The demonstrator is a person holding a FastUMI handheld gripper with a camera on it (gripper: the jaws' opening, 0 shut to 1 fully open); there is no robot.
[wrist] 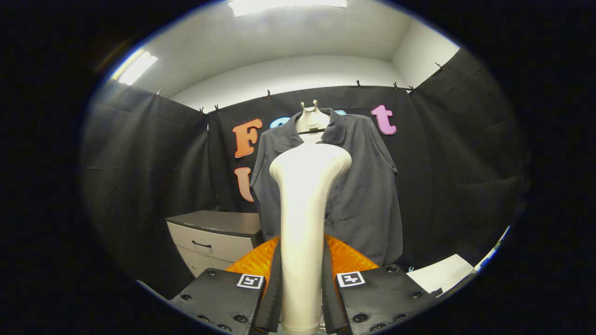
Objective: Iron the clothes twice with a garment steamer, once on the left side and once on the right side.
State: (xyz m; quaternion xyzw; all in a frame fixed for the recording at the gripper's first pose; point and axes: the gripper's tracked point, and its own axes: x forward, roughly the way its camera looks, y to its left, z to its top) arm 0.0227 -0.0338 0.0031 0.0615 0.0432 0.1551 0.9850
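In the gripper view, a smooth, cream garment steamer (303, 223) with a rounded, flared head is pinched upright between both fingers of the gripper (301, 298). Beyond it, at twelve o'clock, a matte dark-grey collared shirt (363, 186) is hung against the booth wall; a grey drawer cabinet (216, 235) is seen at ten o'clock.

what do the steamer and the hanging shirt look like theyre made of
Garment steamer, held upright between the gripper fingers, which press on both its sides: looks like smooth, slightly glossy hard plastic, with soft highlights on its rounded head. Shirt hanging beyond it: matte woven fabric, likely cotton or a blend, judging by its soft folds, seams and limp collar.
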